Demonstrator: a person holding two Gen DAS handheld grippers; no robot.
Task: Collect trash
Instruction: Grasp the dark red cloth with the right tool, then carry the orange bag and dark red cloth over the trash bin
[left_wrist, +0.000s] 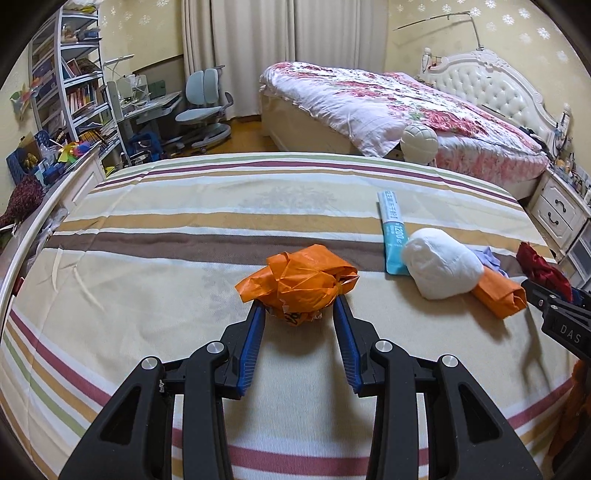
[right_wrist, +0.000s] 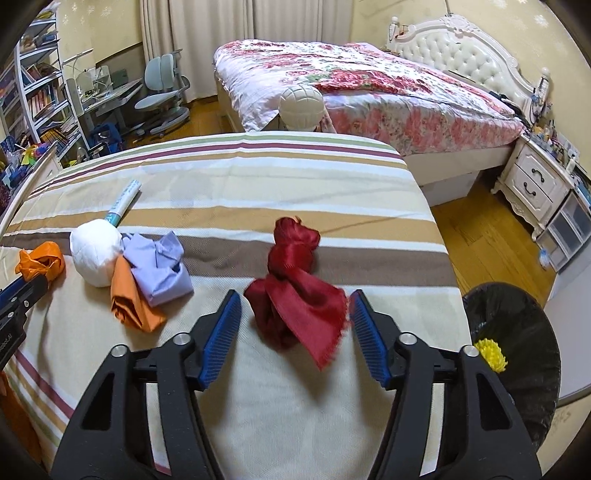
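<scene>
A crumpled orange bag (left_wrist: 299, 280) lies on the striped bed (left_wrist: 184, 236). My left gripper (left_wrist: 300, 308) is open, its blue fingertips on either side of the bag's near end. A knotted dark red cloth (right_wrist: 295, 288) lies on the bed in the right wrist view. My right gripper (right_wrist: 293, 306) is open with the cloth's near end between its fingers. A white wad (left_wrist: 441, 262), an orange roll (left_wrist: 500, 291), a lilac cloth (right_wrist: 162, 266) and a teal tube (left_wrist: 393, 229) lie together on the bed. A black-lined trash bin (right_wrist: 517, 332) stands at the bed's right.
The bin holds a yellow flower (right_wrist: 491, 354). A floral bed (left_wrist: 388, 107) with a white ball (left_wrist: 419, 142) stands beyond. A nightstand (right_wrist: 535, 181) is at the right, a desk chair (left_wrist: 205, 107) and bookshelf (left_wrist: 70, 85) at the far left.
</scene>
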